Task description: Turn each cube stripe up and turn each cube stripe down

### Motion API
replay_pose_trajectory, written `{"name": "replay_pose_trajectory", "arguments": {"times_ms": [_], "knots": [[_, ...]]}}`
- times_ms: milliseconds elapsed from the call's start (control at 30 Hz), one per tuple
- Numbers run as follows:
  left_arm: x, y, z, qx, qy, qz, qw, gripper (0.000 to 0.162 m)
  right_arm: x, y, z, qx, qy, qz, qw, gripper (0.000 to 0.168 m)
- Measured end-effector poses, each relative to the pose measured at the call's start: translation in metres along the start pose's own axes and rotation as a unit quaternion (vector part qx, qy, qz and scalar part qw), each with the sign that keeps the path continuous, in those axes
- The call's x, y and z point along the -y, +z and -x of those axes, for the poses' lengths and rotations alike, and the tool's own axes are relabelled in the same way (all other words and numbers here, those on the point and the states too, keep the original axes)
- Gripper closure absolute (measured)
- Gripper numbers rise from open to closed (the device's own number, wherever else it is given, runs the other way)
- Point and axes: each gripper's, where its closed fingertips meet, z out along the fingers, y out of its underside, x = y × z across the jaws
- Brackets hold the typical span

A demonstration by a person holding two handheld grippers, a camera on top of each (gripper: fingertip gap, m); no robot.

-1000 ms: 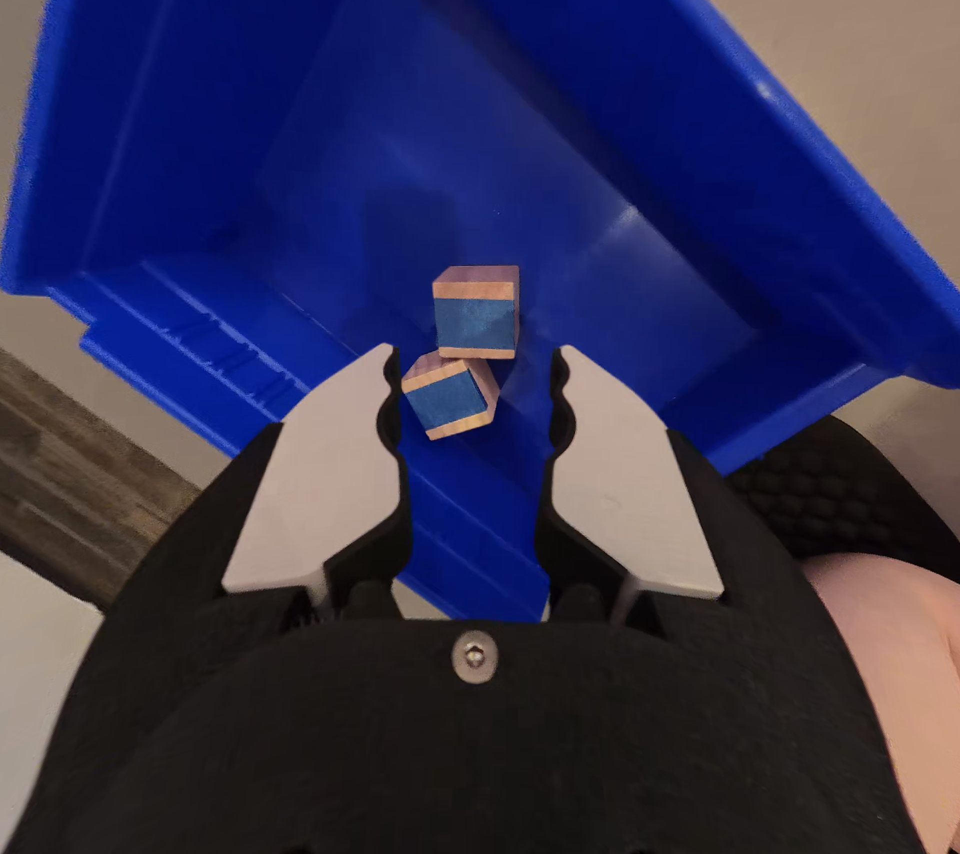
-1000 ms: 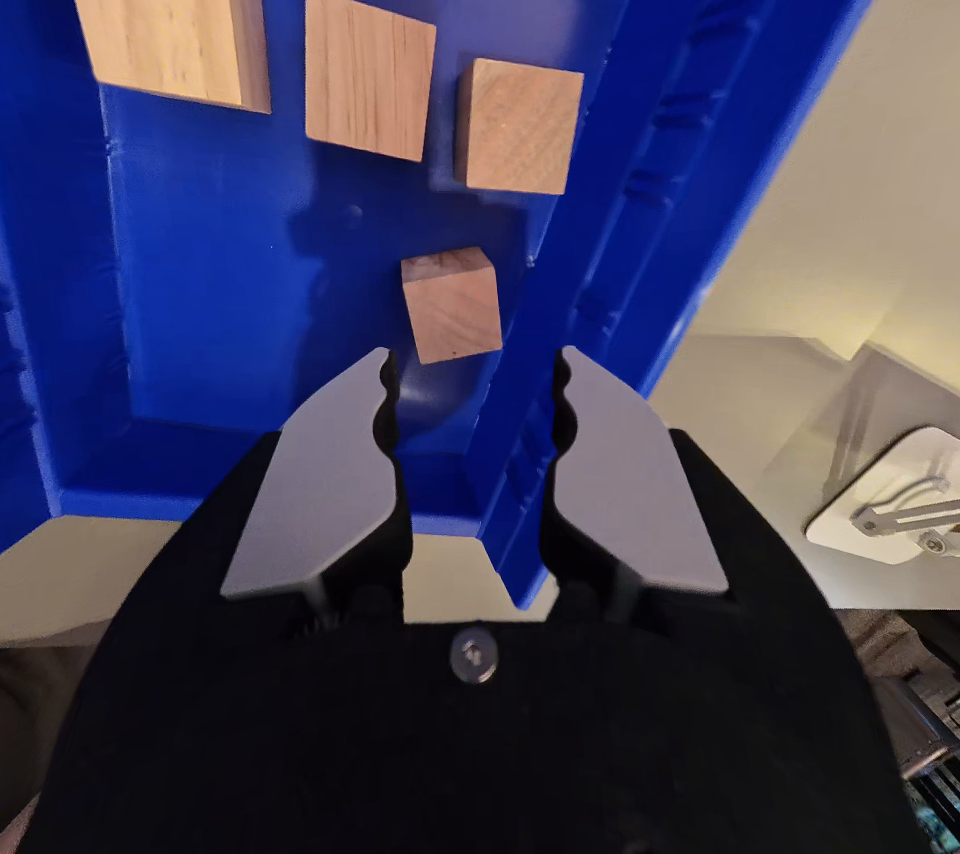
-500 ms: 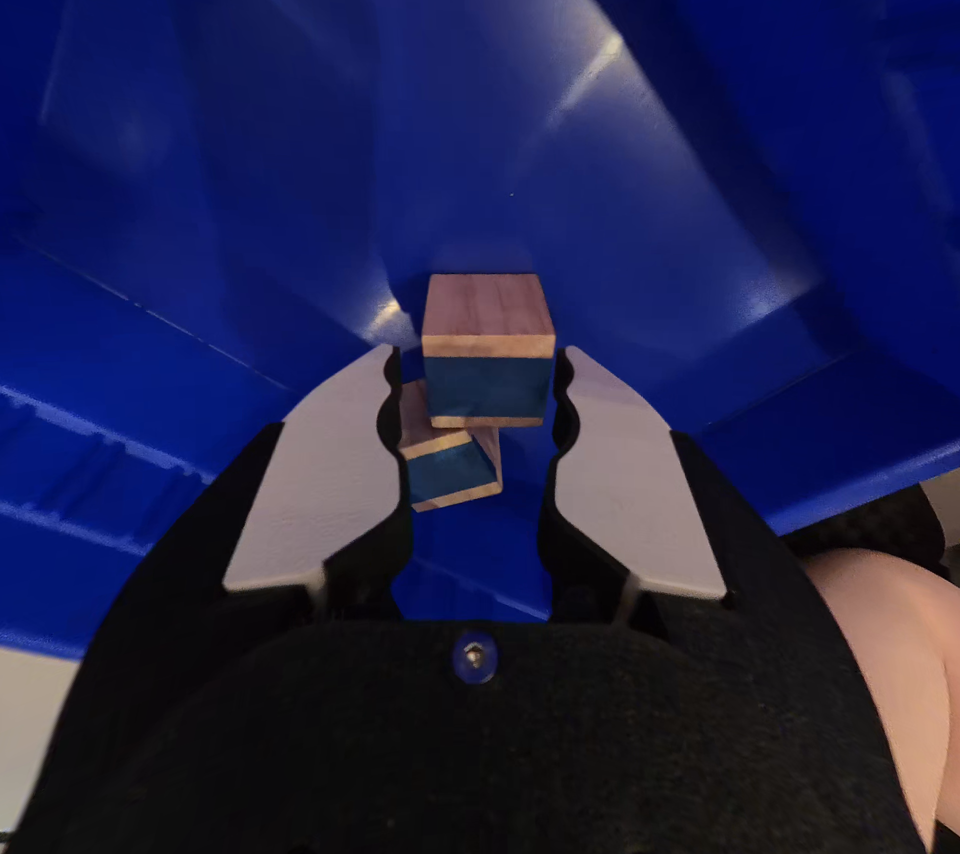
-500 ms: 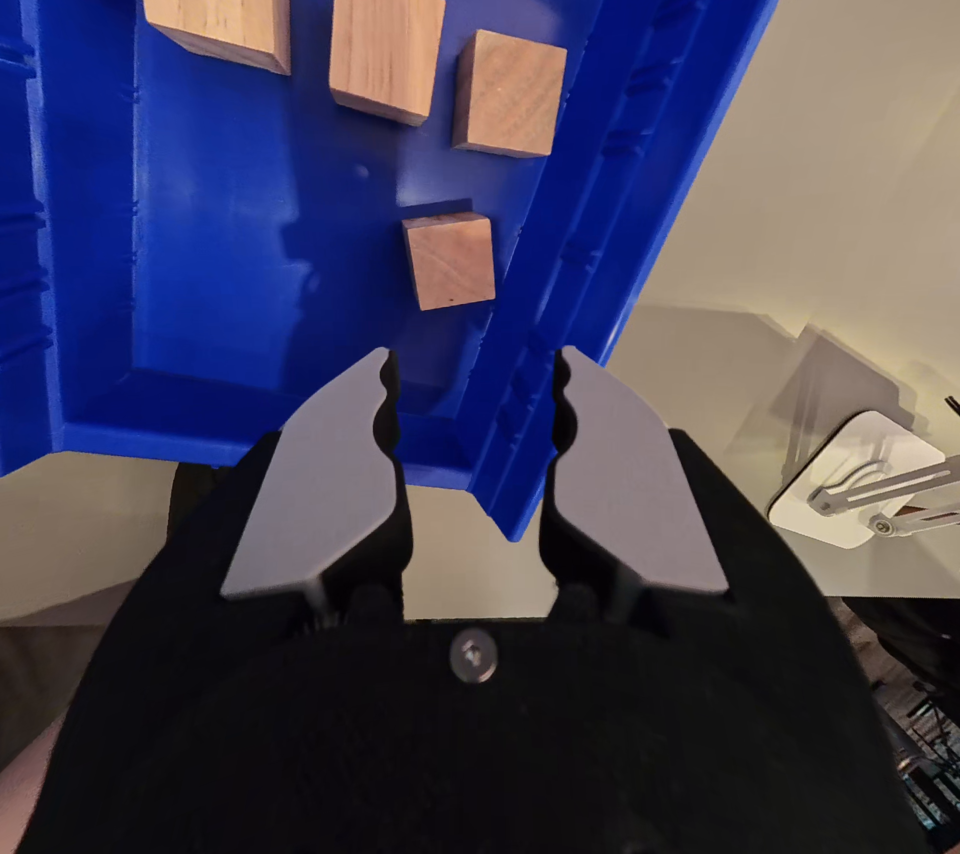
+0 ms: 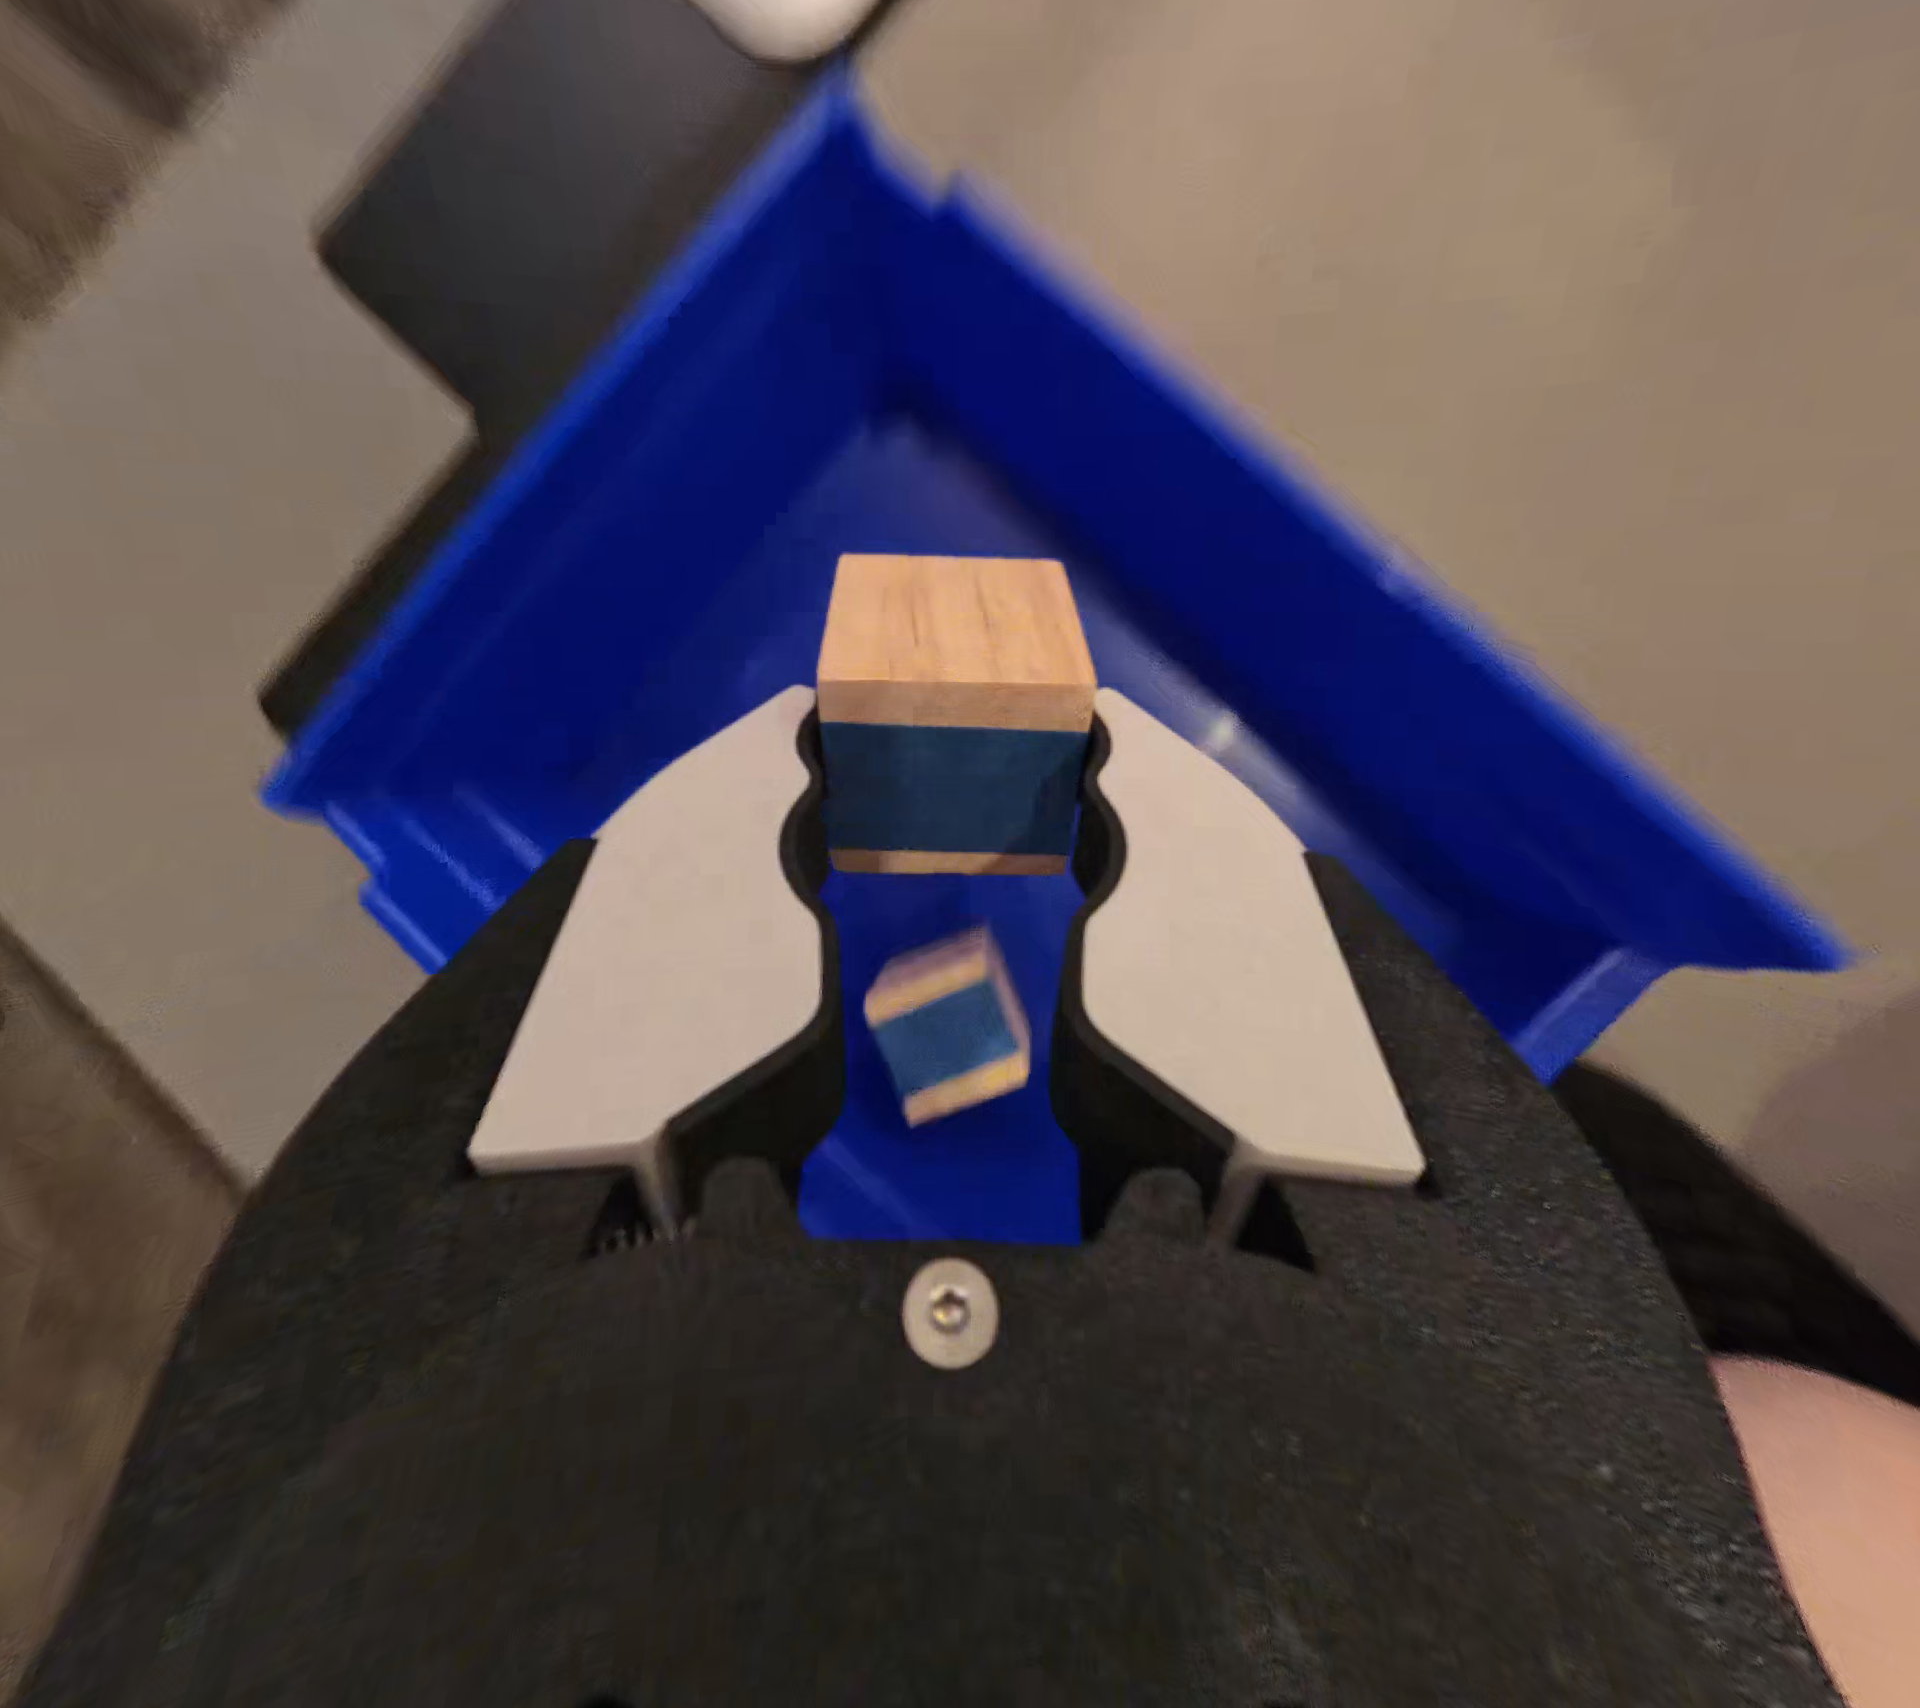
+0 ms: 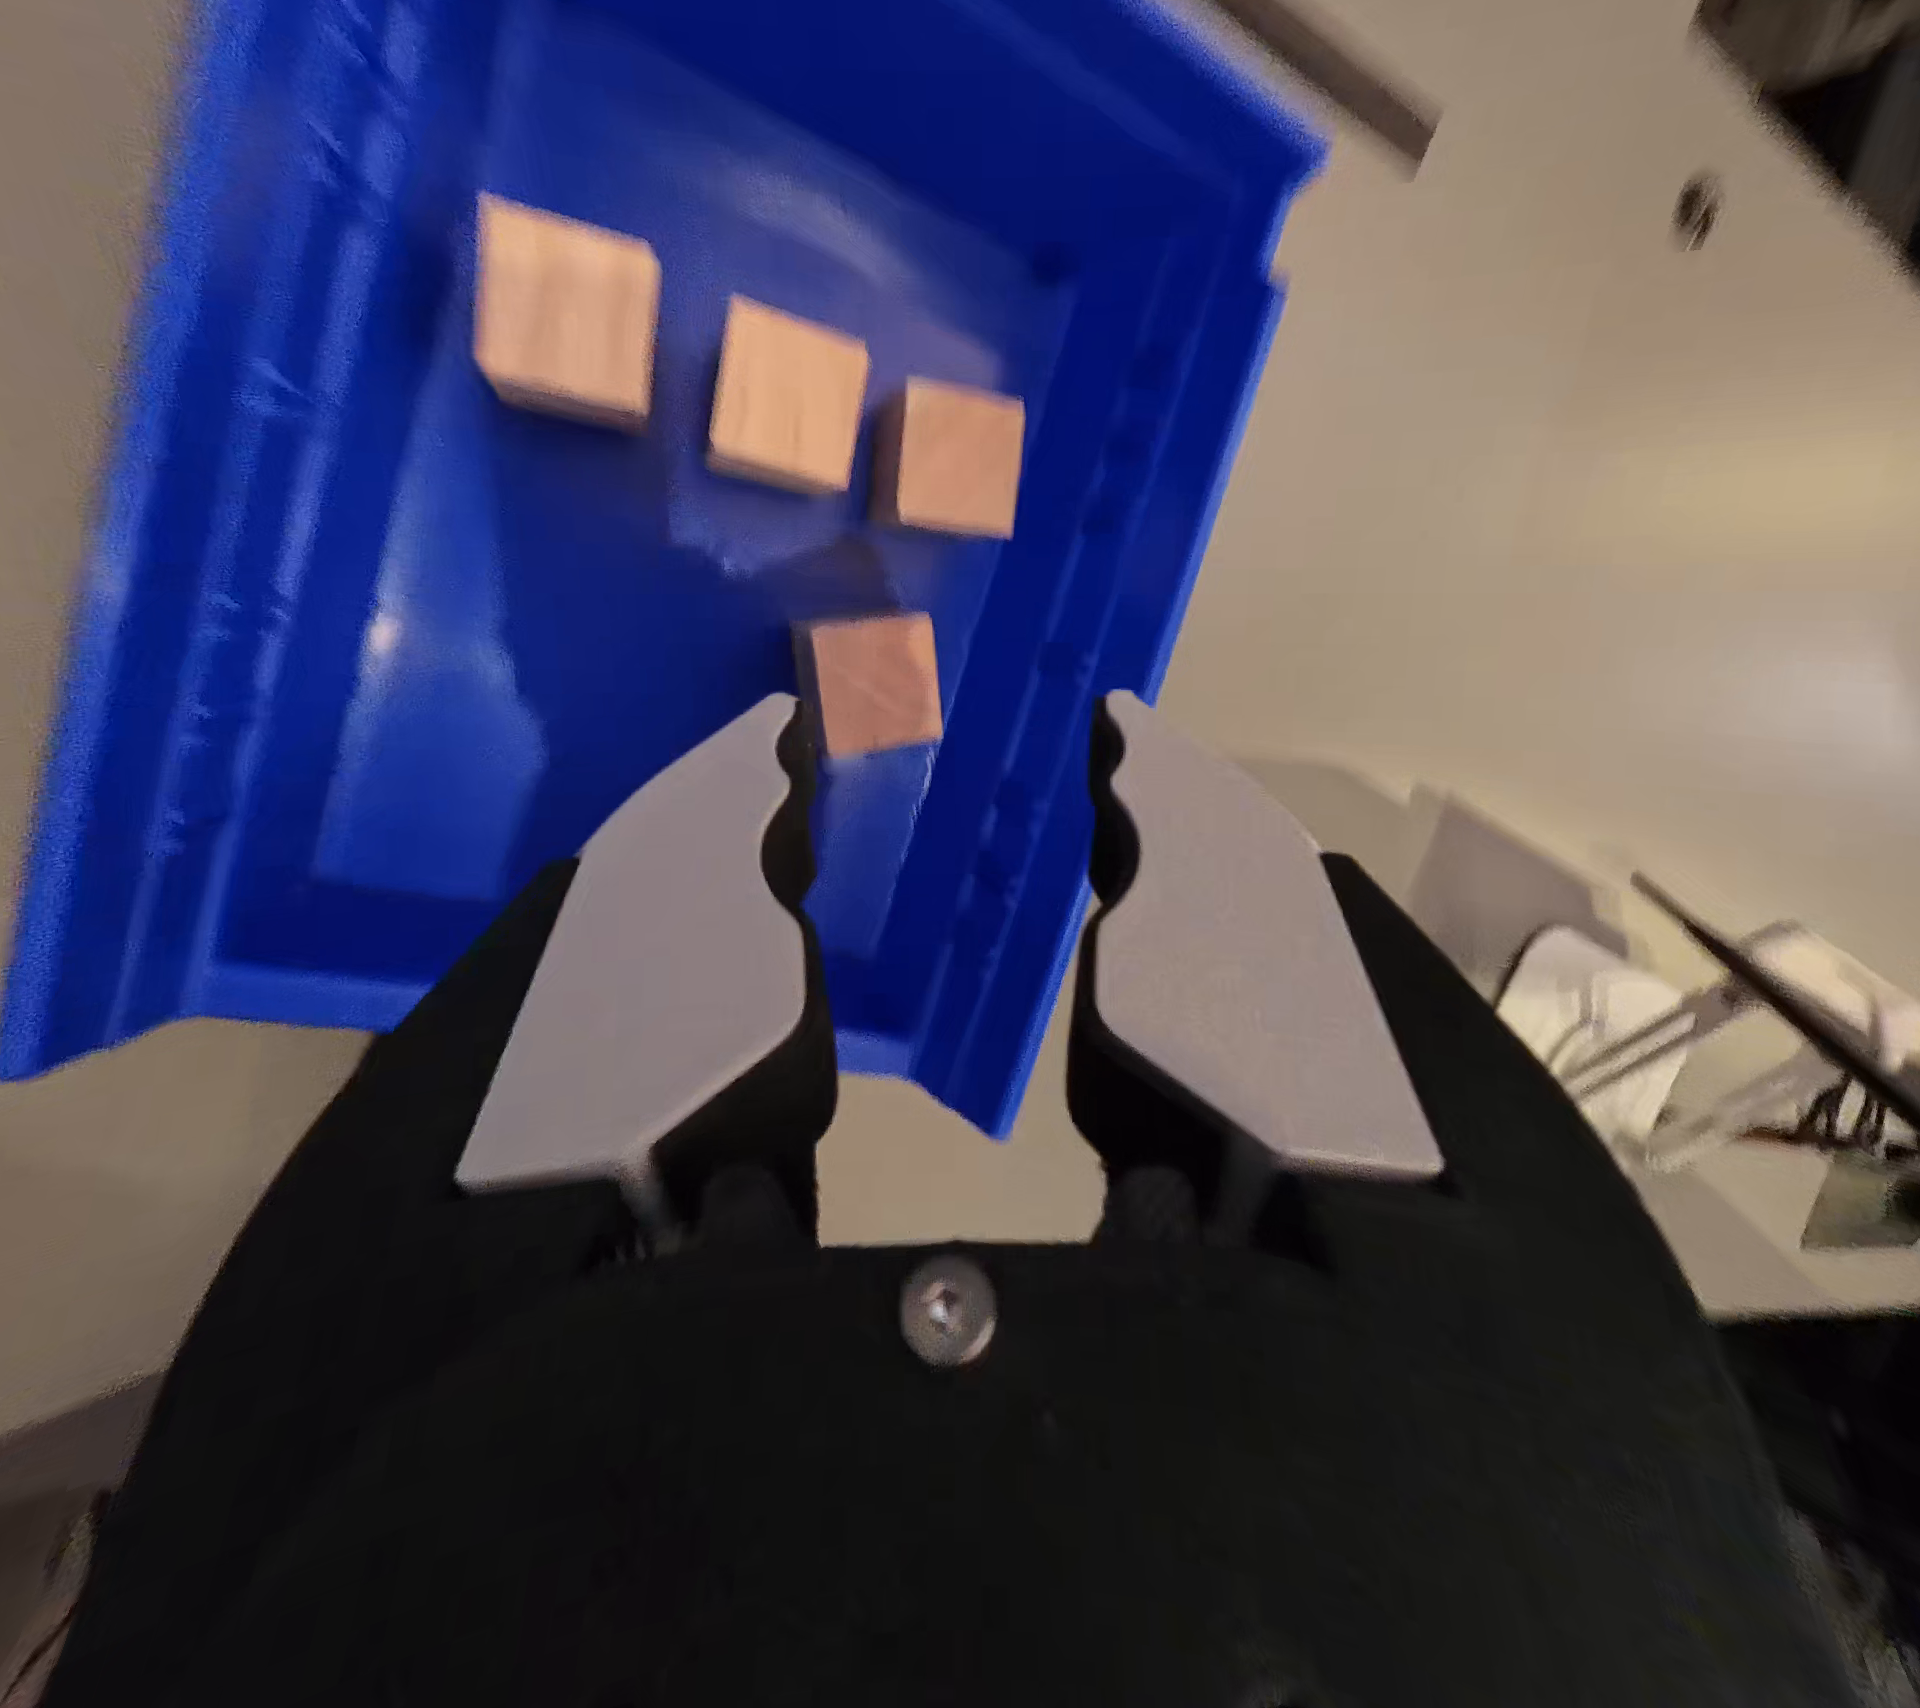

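Slippage risk: left gripper point(image 5: 951, 785) pinches striped wooden cube point(image 5: 954, 713) only at fingertip edges above blue bin point(image 5: 623, 619), while right gripper point(image 6: 943, 754) hangs spread, empty.

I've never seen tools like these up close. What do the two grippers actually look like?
Both look alike. The left gripper and right gripper each have a matte black, rough-textured body that widens toward the camera, with one silver screw in the middle. Two flat light-grey fingers taper forward, with wavy black inner edges. No cables or markings show.
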Motion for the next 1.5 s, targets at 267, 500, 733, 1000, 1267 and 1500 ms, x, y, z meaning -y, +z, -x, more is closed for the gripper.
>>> {"name": "replay_pose_trajectory", "arguments": {"times_ms": [267, 500, 733, 1000, 1267, 1500], "knots": [[0.134, -0.082, -0.132, -0.284, 0.057, -0.321, 0.902, 0.118, 0.131, -0.117, 0.104, 0.029, -0.186, -0.435, 0.880, 0.107], [0.160, -0.066, -0.219, -0.490, 0.020, -0.273, 0.828, 0.118, 0.130, -0.186, 0.240, 0.120, -0.331, -0.653, 0.670, 0.097], [0.163, -0.063, -0.259, -0.576, 0.010, -0.236, 0.782, 0.118, 0.127, -0.178, 0.273, 0.035, -0.396, -0.662, 0.636, 0.097], [0.151, -0.065, -0.275, -0.606, 0.049, -0.209, 0.766, 0.118, 0.118, -0.183, 0.286, 0.046, -0.411, -0.671, 0.616, 0.123], [0.145, -0.079, -0.258, -0.586, 0.070, -0.222, 0.776, 0.111, 0.111, -0.182, 0.232, 0.089, -0.404, -0.601, 0.684, 0.123], [0.132, -0.074, -0.207, -0.424, 0.087, -0.232, 0.871, 0.121, 0.023, 0.003, 0.079, 0.135, -0.258, -0.105, 0.951, 0.122]]}}
